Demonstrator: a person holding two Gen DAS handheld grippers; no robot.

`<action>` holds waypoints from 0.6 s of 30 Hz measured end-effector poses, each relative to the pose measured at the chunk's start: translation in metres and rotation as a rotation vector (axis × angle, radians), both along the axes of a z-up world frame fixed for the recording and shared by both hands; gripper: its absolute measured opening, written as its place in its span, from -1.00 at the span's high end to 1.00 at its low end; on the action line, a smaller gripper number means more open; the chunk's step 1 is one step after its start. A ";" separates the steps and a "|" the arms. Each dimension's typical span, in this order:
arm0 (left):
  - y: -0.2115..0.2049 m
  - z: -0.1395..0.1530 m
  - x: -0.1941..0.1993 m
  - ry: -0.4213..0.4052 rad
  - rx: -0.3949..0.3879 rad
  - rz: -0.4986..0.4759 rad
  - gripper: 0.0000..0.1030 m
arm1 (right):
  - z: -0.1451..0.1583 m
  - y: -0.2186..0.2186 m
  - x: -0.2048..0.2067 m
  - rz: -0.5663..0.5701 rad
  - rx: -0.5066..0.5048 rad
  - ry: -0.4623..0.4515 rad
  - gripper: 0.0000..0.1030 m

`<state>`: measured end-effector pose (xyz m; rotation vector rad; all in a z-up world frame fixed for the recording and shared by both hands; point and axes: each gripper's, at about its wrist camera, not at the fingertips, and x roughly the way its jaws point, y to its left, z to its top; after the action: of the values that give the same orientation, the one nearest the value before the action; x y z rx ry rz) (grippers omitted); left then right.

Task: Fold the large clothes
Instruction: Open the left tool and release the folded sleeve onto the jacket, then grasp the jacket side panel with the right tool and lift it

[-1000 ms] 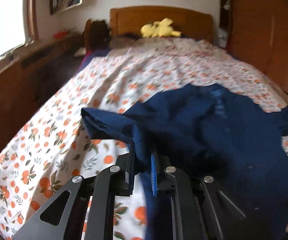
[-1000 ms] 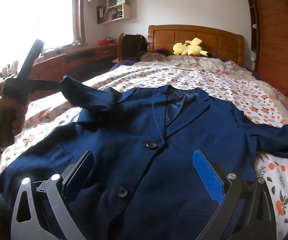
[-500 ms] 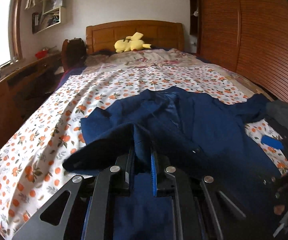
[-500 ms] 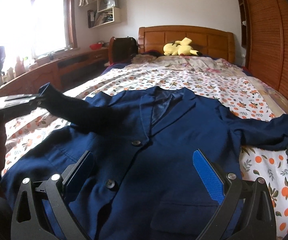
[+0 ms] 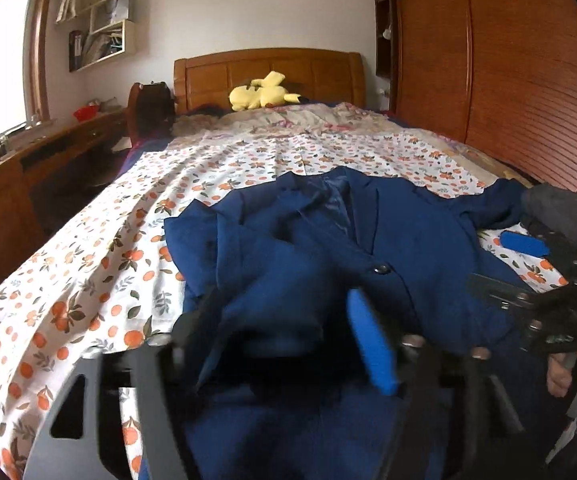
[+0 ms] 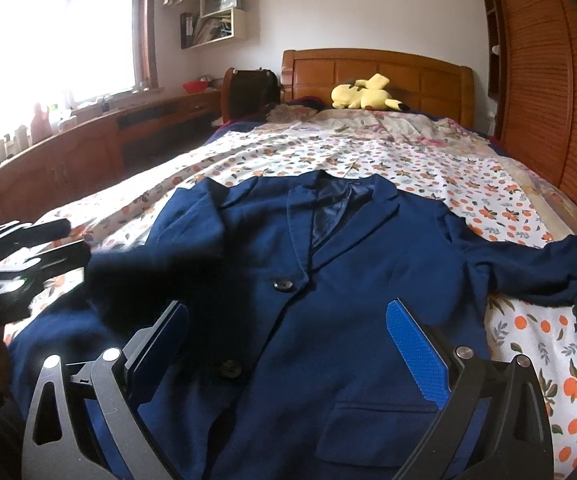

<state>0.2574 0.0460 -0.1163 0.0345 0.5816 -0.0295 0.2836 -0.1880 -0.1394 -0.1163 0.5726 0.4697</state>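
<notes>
Navy jacket (image 6: 352, 280) is laid mid-frame on the bed (image 6: 368, 152), its sleeve (image 5: 280, 300) being let go between the opening left gripper (image 5: 280, 344) jaws; right gripper (image 6: 288, 340) is held wide and empty, so the other sleeve (image 6: 528, 268) probably gets folded in next.

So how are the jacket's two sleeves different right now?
The left sleeve is folded in across the navy jacket front, between the opening jaws of the left gripper. The right sleeve stretches straight out sideways onto the orange-print bedsheet. The left one looks bunched; the right one lies flatter. Both are the same navy cloth.
</notes>
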 end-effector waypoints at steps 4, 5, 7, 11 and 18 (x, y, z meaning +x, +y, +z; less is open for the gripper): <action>0.010 0.004 -0.015 -0.027 0.008 0.011 -0.82 | -0.005 0.013 0.001 0.026 -0.005 0.012 -0.86; 0.012 0.005 -0.017 -0.033 0.008 0.016 -0.87 | -0.005 0.017 0.000 0.037 -0.003 0.014 -0.86; 0.020 0.005 -0.024 -0.038 0.008 0.025 -0.91 | -0.008 0.025 -0.001 0.057 -0.001 0.020 -0.86; 0.033 0.005 -0.032 -0.038 0.008 0.045 -0.95 | -0.013 0.047 -0.004 0.118 -0.001 0.030 -0.86; 0.055 0.012 -0.045 -0.061 -0.003 0.074 -0.95 | -0.026 0.088 -0.009 0.249 -0.020 0.076 -0.60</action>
<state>0.2121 0.1010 -0.1044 0.0107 0.5220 0.0421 0.2741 -0.1004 -0.1654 -0.1905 0.6409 0.7125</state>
